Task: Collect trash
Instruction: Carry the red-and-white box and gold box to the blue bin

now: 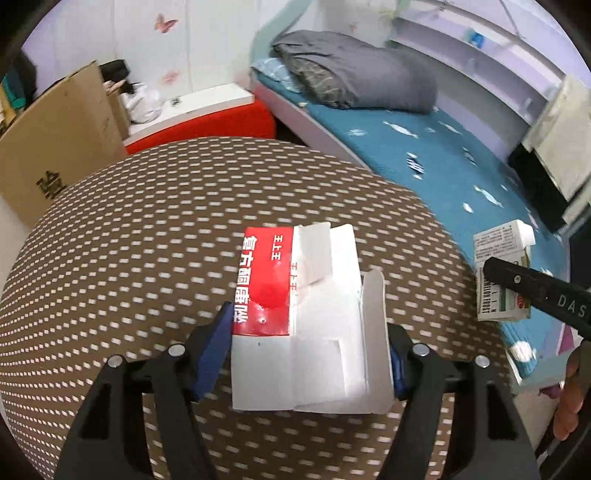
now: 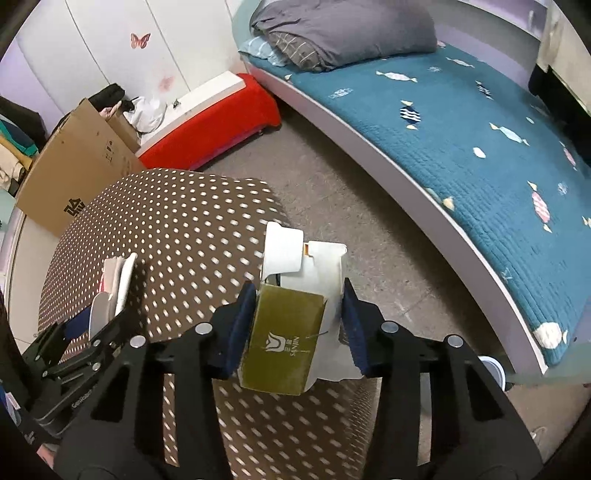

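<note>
A red-and-white carton (image 1: 295,317) with its white flaps open lies on the brown dotted seat (image 1: 147,240). My left gripper (image 1: 308,332) is shut on it, one blue pad against each side. The same carton (image 2: 118,284) shows edge-on at the left of the right wrist view, held by the left gripper (image 2: 92,332). My right gripper (image 2: 298,295) is shut on an olive-green carton (image 2: 284,339) with torn white flaps, at the right edge of the dotted seat (image 2: 177,221). That carton (image 1: 498,280) also appears at the right of the left wrist view, behind a black finger (image 1: 535,291).
A bed with a teal cover (image 2: 461,147) and a grey duvet (image 2: 343,29) runs along the right. A red bench (image 2: 214,122) and an open cardboard box (image 2: 77,166) stand at the back left. Grey floor (image 2: 351,206) lies between seat and bed. A white round container (image 2: 493,369) is low at the right.
</note>
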